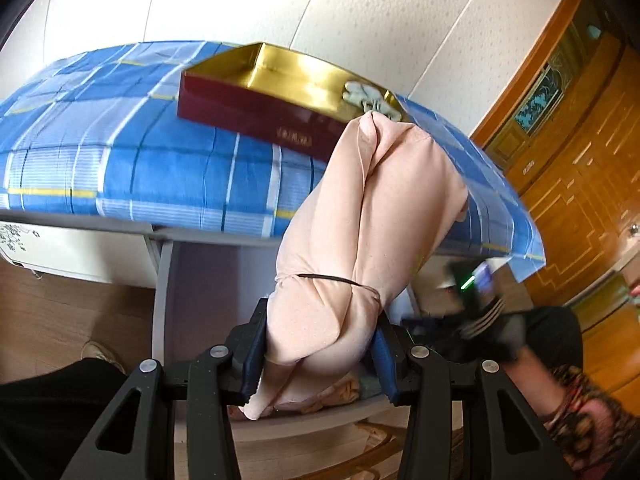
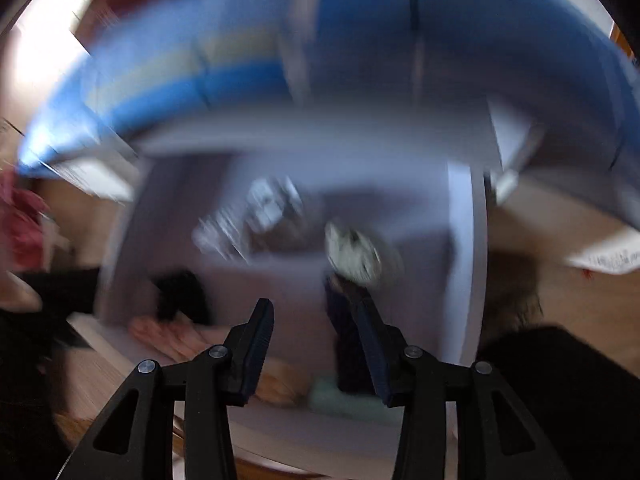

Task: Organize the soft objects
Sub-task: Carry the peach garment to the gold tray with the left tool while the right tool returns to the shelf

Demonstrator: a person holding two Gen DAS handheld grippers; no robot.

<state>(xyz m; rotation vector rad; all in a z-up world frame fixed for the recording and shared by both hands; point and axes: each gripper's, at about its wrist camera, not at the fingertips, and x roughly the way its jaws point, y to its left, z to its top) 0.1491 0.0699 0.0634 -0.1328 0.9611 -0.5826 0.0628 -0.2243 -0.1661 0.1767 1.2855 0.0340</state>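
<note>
A: What is pinched by the left gripper (image 1: pixel 320 344)?
B: A pale pink cloth bundle (image 1: pixel 360 232), clamped between the blue fingers (image 1: pixel 253 354) at lower centre and rising toward the red and gold box (image 1: pixel 256 96) on the blue plaid cover (image 1: pixel 120 160).
A: And the right gripper (image 2: pixel 316 344)?
B: Its fingers are held apart with nothing seen between them; the view is blurred, with pink cloth (image 2: pixel 168 336) at lower left.

Bright and mostly sharp through the left wrist lens, soft daylight, glare on the gold box lid (image 1: pixel 296 76), slight smear at the right edge. Heavily motion-blurred through the right wrist lens, washed out at upper left, only the hand-held gripper (image 2: pixel 316 344) crisp. Fisheye bending and dark corners throughout.
</note>
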